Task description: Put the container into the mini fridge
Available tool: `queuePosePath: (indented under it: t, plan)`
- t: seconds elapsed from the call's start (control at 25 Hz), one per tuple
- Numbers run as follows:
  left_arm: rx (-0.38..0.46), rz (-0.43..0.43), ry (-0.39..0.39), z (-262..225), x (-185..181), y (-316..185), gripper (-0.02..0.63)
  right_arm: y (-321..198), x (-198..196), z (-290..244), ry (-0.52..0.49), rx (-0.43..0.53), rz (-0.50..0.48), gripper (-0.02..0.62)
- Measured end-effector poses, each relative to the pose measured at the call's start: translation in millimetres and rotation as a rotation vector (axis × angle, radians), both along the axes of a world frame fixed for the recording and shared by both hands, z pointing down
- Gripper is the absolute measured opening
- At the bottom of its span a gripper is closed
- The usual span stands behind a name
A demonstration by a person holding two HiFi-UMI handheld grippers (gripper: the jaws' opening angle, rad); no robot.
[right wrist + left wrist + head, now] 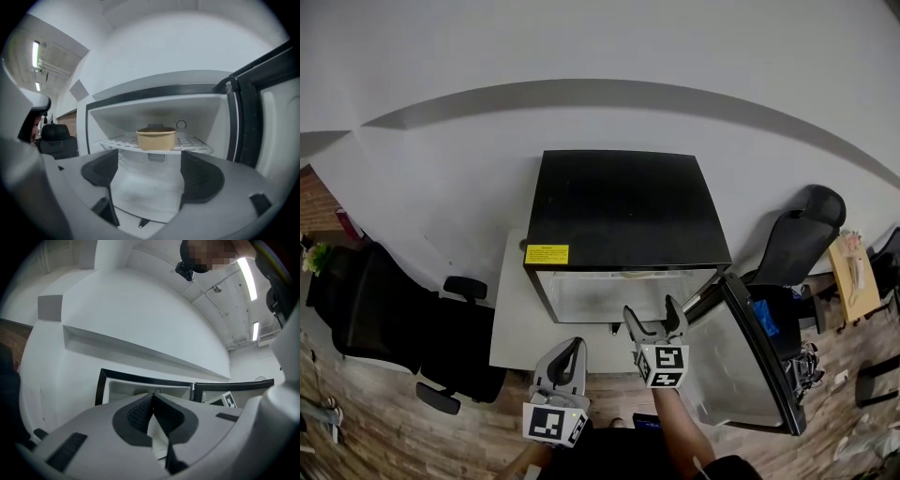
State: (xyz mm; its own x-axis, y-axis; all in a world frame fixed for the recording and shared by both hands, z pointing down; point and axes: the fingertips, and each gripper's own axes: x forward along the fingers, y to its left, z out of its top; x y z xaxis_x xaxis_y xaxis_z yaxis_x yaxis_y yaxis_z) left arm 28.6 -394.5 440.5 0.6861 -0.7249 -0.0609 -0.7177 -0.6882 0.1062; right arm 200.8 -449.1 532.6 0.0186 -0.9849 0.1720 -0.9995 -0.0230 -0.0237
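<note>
Container (156, 138) sits upright on the wire shelf (199, 143) of the fridge (623, 211), straight ahead of the right gripper (149, 183) and well past its tips — placed, by the look of it. That gripper's jaws stand wide apart with nothing between them, which fits a release. Door (757, 361) hangs open just right of those jaws, within easy reach, so shutting it looks like the one step left. Left gripper (565, 351) hangs lower and nearer the person, jaws pressed together on nothing — idle, out of the way.
</note>
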Motion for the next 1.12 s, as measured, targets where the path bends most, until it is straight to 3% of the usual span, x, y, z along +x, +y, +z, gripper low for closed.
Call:
queuePosePath:
  t: [0.04,0.08,0.12,0.16,0.48,0.76,1.12]
  plan:
    - [-0.001,0.001,-0.001,0,2,6,0.008,12,1,-2,-0.003,0.002,0.002,0.427]
    - [-0.001,0.002,-0.003,0,5,13,0.008,24,3,-4,-0.006,0.010,0.014,0.362]
    - [-0.001,0.003,-0.006,0,8,20,0.008,37,6,-8,-0.010,0.021,0.029,0.162]
    - [-0.002,0.002,-0.009,0,11,27,0.008,48,8,-11,-0.017,0.028,0.034,0.074]
    - [-0.013,-0.057,-0.018,4,28,90,0.008,124,13,-22,-0.054,0.008,-0.058,0.026]
    - [-0.017,-0.093,-0.027,4,24,128,0.008,183,1,-51,-0.075,0.062,-0.128,0.021]
    - [0.007,-0.078,-0.037,7,7,137,0.008,222,-34,-62,-0.098,0.067,-0.156,0.021]
